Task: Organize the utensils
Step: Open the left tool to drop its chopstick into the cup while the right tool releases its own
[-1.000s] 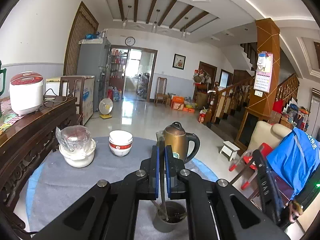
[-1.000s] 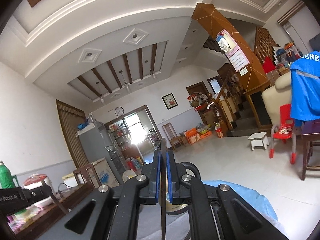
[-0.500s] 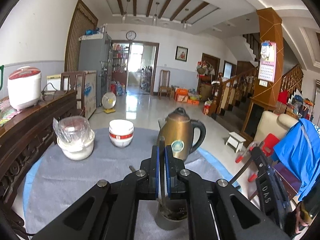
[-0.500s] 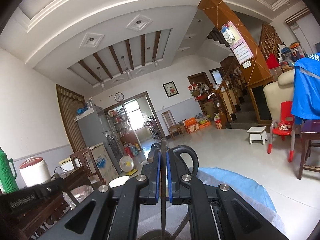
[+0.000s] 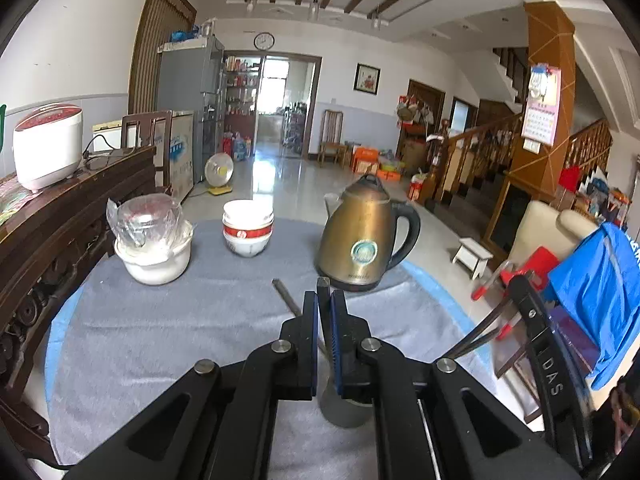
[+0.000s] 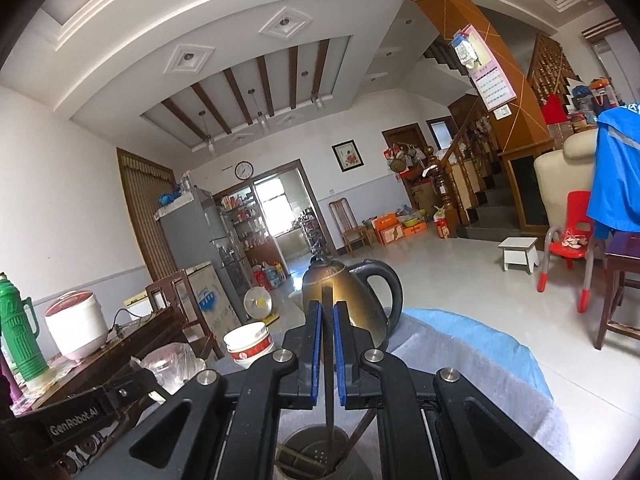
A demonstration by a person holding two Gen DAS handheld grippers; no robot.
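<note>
A grey utensil cup (image 5: 340, 410) stands on the grey table cloth (image 5: 168, 328), right under both grippers. My left gripper (image 5: 324, 300) is shut on a dark chopstick (image 5: 322, 286) that runs down between its blue pads toward the cup. Another chopstick (image 5: 286, 296) leans out of the cup to the left. In the right wrist view my right gripper (image 6: 327, 308) is shut on a second chopstick (image 6: 327, 360), whose lower end reaches into the cup (image 6: 296, 450). More sticks (image 6: 360, 434) lean inside it. The left gripper's body (image 6: 80, 414) shows at the lower left.
A brass kettle (image 5: 364, 240) stands just beyond the cup. Stacked white bowls (image 5: 248, 228) and a white pot with a wrapped glass lid (image 5: 154, 244) sit at the cloth's far side. A dark sideboard (image 5: 80, 200) with a rice cooker (image 5: 46, 146) lines the left.
Both grippers have sunk and tipped downward with their chopsticks. The table, kettle and cup now fill more of each view, and the right chopstick's end has gone into the cup.
</note>
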